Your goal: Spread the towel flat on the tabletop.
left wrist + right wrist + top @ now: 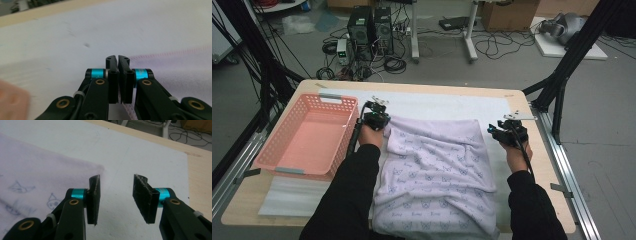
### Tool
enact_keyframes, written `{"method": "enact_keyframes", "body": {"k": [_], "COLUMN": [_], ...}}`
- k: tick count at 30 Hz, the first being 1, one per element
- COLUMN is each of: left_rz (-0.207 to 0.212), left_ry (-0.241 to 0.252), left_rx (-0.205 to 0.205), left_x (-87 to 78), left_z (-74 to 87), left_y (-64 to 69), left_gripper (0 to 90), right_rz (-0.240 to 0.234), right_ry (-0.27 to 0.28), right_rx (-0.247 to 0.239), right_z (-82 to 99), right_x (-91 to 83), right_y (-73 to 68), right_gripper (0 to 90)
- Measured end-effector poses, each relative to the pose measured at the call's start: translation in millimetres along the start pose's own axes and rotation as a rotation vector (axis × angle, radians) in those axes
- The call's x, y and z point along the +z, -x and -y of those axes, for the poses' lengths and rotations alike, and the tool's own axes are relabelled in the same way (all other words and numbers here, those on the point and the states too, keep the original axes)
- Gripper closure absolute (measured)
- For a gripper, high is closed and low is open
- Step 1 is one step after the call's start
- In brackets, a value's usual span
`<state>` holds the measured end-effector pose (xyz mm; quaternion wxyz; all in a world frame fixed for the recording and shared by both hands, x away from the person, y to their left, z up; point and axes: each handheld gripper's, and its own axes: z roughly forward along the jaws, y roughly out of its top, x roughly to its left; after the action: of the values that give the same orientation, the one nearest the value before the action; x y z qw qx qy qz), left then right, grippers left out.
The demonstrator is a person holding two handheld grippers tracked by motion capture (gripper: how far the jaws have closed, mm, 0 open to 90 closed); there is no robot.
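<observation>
A pink basket sits on the table's left, computer towers beyond.

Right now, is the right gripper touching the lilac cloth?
Apart. In the right gripper view the right gripper stands open over the white mat, and the lilac cloth corner ends beside its left jaw, with nothing between the jaws.

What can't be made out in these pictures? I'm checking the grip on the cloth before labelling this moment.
- Left gripper, left gripper view: jaws shut at the cloth's stitched edge; whether fabric is pinched between them is hidden by the jaws themselves.
- Cloth's near edge, high view: cut off by the bottom border and the sleeves.
- Right gripper: open beside the cloth corner; contact can't be told.
- Pink basket, left gripper view: a blur.
</observation>
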<state>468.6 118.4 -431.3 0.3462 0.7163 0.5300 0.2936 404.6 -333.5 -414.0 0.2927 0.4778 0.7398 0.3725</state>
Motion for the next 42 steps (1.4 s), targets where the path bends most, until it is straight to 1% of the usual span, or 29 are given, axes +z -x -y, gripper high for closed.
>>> {"method": "enact_keyframes", "body": {"k": [1,2,3,4,5,6,7,10,12,14,17,19,21,23,24,25,26,27,28,29,30,31,32,33,34,35,39,41,42], "left_rz": [-0.008,-0.014,-0.011,0.015,0.025,0.051,0.069,0.095,0.115,0.127,0.142,0.155,0.161,0.163,0.161,0.162,0.166,0.168,0.170,0.175,0.184,0.190,0.198,0.208,0.222,0.241,0.310,0.344,0.348], "left_ry": [0.027,0.032,0.035,0.024,0.013,0.002,-0.005,-0.012,-0.005,-0.003,-0.019,-0.034,-0.037,-0.043,-0.042,-0.042,-0.044,-0.041,-0.045,-0.044,-0.050,-0.048,-0.053,-0.054,-0.054,-0.057,-0.079,-0.100,-0.109], "left_rx": [-0.038,-0.048,-0.052,-0.068,-0.075,-0.086,-0.090,-0.092,-0.087,-0.082,-0.073,-0.066,-0.062,-0.065,-0.069,-0.072,-0.073,-0.073,-0.069,-0.073,-0.077,-0.083,-0.079,-0.081,-0.086,-0.093,-0.105,-0.100,-0.088], "left_x": [-1.3,-1.6,-1.1,-0.3,-0.1,0.6,0.8,-1.1,-3.7,-5.6,-7.6,-8.4,-9.6,-10.6,-11.2,-11.9,-12.5,-12.8,-13.3,-13.2,-13.3,-13.0,-13.1,-13.3,-13.2,-13.2,-12.4,-12.0,-11.9], "left_z": [-1.5,-1.7,-1.2,0.0,0.6,1.6,2.1,1.5,0.1,-1.0,-1.3,-0.5,0.6,1.6,2.0,2.4,2.6,3.2,3.5,4.1,4.8,5.4,5.9,6.7,7.7,8.8,13.3,14.3,14.7], "left_y": [-4.9,-7.6,-9.0,-10.3,-10.7,-10.6,-10.4,-8.4,-6.0,-3.1,0.2,2.2,3.7,3.4,3.1,2.8,2.6,3.0,2.9,3.4,3.5,4.4,5.1,6.3,7.4,8.6,12.3,15.6,17.7], "left_gripper": [86.2,86.2,81.2,72.5,67.9,63.4,59.3,53.4,53.0,52.7,52.0,51.6,51.5,51.5,51.5,51.5,51.5,51.5,51.5,51.4,51.0,50.3,49.4,48.8,48.3,47.6,46.3,45.8,46.3], "right_rz": [0.001,-0.004,-0.002,-0.009,-0.015,-0.016,-0.016,-0.026,-0.037,-0.043,-0.081,-0.106,-0.119,-0.115,-0.111,-0.109,-0.071,-0.017,0.024,0.061,0.113,0.145,0.161,0.173,0.145,0.119,0.104,0.083,0.056], "right_ry": [-0.002,0.000,0.000,0.000,-0.003,-0.008,-0.011,-0.022,-0.028,-0.040,-0.048,-0.057,-0.092,-0.134,-0.125,-0.119,-0.116,-0.083,-0.036,-0.002,0.026,0.041,0.028,0.000,-0.029,-0.046,-0.042,-0.043,-0.031], "right_rx": [-0.001,0.007,0.000,0.004,0.002,0.003,0.016,0.064,0.085,0.087,0.150,0.172,0.155,0.128,0.121,0.095,0.040,-0.007,-0.028,-0.038,-0.054,-0.051,-0.057,-0.054,-0.008,0.028,0.082,0.105,0.127], "right_z": [-0.1,-0.2,-0.2,0.0,0.6,0.8,1.3,0.0,-3.0,-6.9,-13.0,-16.5,-18.4,-17.5,-17.9,-19.6,-22.4,-25.7,-28.7,-31.1,-33.0,-33.7,-33.1,-31.2,-28.5,-26.1,-16.9,-13.0,-10.4], "right_x": [0.1,0.6,1.3,2.5,4.9,6.7,10.7,21.0,29.9,39.5,55.4,66.0,76.9,86.5,87.0,86.8,85.5,81.8,77.5,73.9,70.6,68.8,69.4,71.0,73.0,73.0,60.6,52.4,47.0], "right_y": [-0.6,-1.4,-1.3,-1.5,-0.6,0.3,1.5,4.1,3.7,1.2,-3.3,-8.6,-16.2,-22.2,-22.8,-22.8,-23.4,-24.5,-23.4,-22.8,-22.2,-20.4,-19.4,-17.7,-15.1,-12.3,-5.2,-0.2,2.1], "right_gripper": [57.2,57.2,57.1,57.0,56.4,55.5,54.8,52.3,52.0,52.6,54.6,56.8,64.1,75.5,87.4,88.0,88.3,88.3,88.3,88.3,88.3,88.0,86.3,78.6,68.6,67.8,62.0,59.9,59.3]}}
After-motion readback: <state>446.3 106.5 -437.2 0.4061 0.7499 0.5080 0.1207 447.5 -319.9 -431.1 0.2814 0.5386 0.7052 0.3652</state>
